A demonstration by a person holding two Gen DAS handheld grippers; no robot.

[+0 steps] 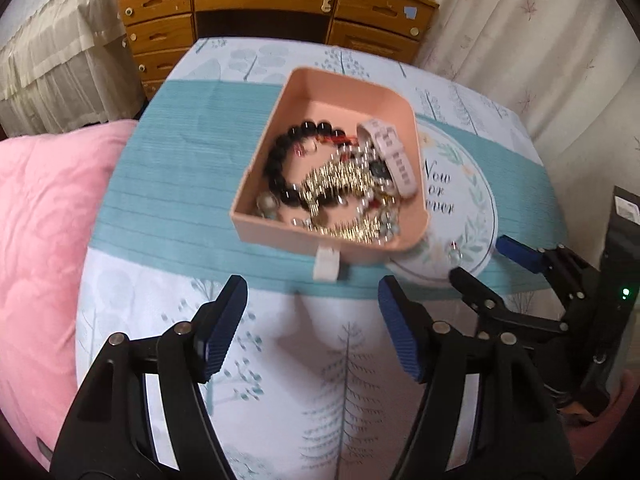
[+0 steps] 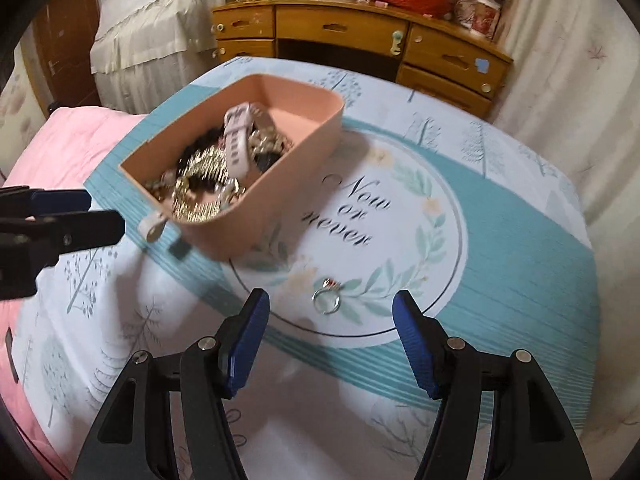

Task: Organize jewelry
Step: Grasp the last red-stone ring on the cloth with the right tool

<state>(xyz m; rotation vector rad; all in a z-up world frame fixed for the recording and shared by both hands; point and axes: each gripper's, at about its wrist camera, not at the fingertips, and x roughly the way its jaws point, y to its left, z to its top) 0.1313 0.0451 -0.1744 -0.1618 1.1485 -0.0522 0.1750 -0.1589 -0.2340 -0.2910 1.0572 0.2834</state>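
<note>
On the worktop (image 2: pixel 520 248), which is covered with a printed cloth bearing a teal band and the words "Now or never", stands a pink tray (image 1: pixel 320 92) with a white pull tab (image 1: pixel 327 265) at its near edge. Inside the tray lies a heap of jewelry: a black bead bracelet (image 1: pixel 280 164), gold-coloured chains (image 1: pixel 340 178) and a pale pink watch strap (image 1: pixel 390 152) resting on top. The contents are blurred, so finer items cannot be told apart.

A silver ring (image 2: pixel 326 300) with a reddish stone lies on the cloth, outside the tray, within the printed leaf wreath.

Left hand-held gripper (image 1: pixel 312 328): jaws apart, nothing between the blue pads, positioned above the cloth just in front of the tray's pull tab.

Right hand-held gripper (image 2: pixel 332 344): jaws apart, holding nothing, positioned above the cloth with the ring just beyond the gap between its fingertips. No pad touches the ring.

Behind the worktop stands a wooden dresser (image 2: pixel 360 32). A pink quilt (image 1: pixel 44 220) lies to the left.
</note>
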